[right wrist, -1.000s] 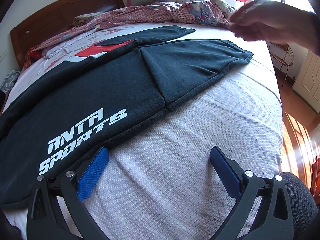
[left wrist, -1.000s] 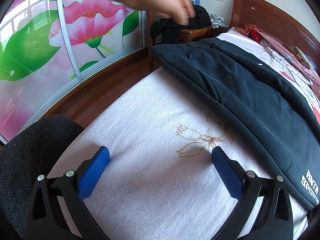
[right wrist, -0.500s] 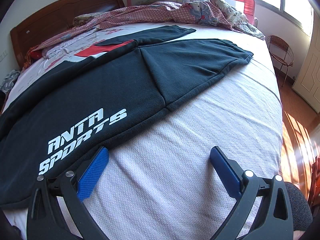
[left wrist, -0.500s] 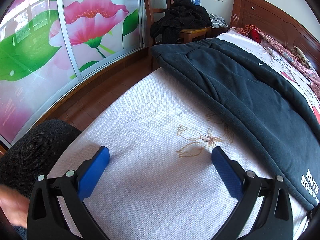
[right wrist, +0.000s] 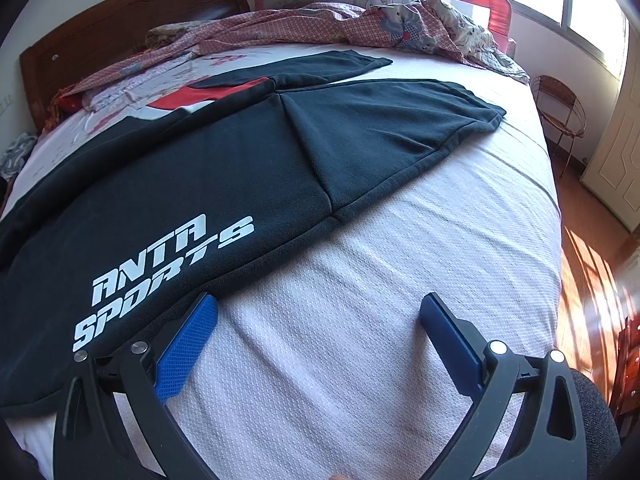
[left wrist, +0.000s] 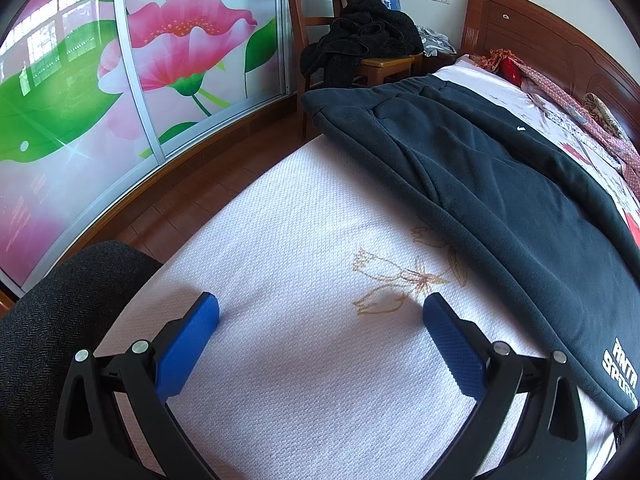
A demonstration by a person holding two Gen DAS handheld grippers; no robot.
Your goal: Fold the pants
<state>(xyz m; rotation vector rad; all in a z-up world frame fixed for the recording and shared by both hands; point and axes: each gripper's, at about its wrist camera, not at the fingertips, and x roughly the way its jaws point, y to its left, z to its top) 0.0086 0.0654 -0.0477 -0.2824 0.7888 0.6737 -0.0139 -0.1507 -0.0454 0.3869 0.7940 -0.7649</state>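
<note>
Pants (right wrist: pixel 208 184), dark fleece ones printed with "ANTA SPORTS" in white, are lying spread flat across the bed (right wrist: pixel 400 280), their waistband (left wrist: pixel 360 96) reaching the bed's left edge and one leg end (right wrist: pixel 460 116) pointing toward the right edge. A second dark leg (right wrist: pixel 320 66) is stretching out farther back toward the headboard (right wrist: pixel 120 24).

The left gripper (left wrist: pixel 320 312) is hovering with its blue fingers (left wrist: pixel 188 340) spread wide over bare white quilted mattress cover near the front edge, holding nothing, the pants just to its right. The right gripper (right wrist: pixel 318 312) is likewise gaping wide and empty; its left finger (right wrist: pixel 188 344) is sitting at the hem of the pants, though whether it is touching the cloth cannot be told.

A rumpled pink checked quilt (right wrist: pixel 320 20) is bunching along the far edge of the bed. Beside the left edge, a wooden chair (left wrist: pixel 360 40) is carrying a heap of black clothing, and sliding wardrobe doors (left wrist: pixel 120 80) printed with pink lotus flowers are lining the wall. Sunlight is falling across the wooden floor (right wrist: pixel 592 280) on the right side, by a wire stand (right wrist: pixel 560 108) and a window.
</note>
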